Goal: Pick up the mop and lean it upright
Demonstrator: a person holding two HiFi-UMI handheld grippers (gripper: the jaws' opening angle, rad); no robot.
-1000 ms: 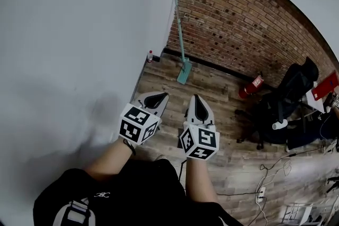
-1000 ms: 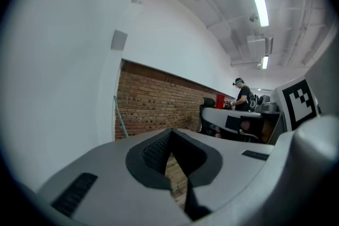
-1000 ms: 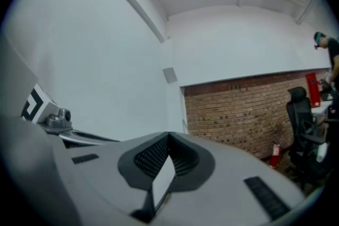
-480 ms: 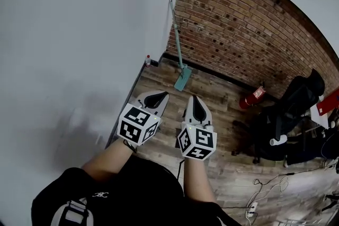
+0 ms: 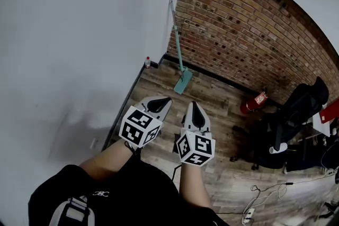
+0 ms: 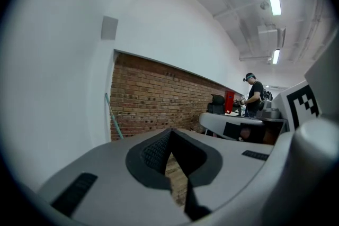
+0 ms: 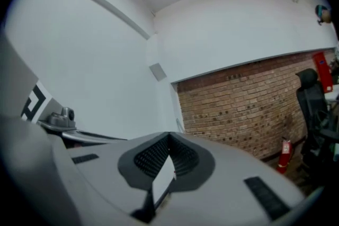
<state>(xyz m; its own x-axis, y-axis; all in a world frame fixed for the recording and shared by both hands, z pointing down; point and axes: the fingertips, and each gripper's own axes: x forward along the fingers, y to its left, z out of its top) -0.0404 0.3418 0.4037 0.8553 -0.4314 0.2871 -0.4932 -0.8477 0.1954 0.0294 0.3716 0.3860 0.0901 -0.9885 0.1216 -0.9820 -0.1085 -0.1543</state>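
The teal mop (image 5: 178, 45) stands upright in the room's corner, handle leaning where the white wall meets the brick wall (image 5: 238, 24), head (image 5: 183, 81) on the wooden floor. Its handle also shows in the left gripper view as the mop handle (image 6: 113, 123) and, faintly, in the right gripper view as the mop handle (image 7: 180, 125). My left gripper (image 5: 168, 99) and right gripper (image 5: 195, 105) are side by side close to my body, well short of the mop. Both are shut with nothing between the jaws.
A small bottle (image 5: 148, 62) stands at the white wall's base. A red fire extinguisher (image 5: 257, 101) and a black office chair (image 5: 290, 114) are to the right. Cables and a power strip (image 5: 248, 214) lie on the floor. A person (image 6: 256, 94) stands far off.
Both grippers and the view have drawn back from the corner a little. The mop stays leaning in place. Both grippers stay shut.
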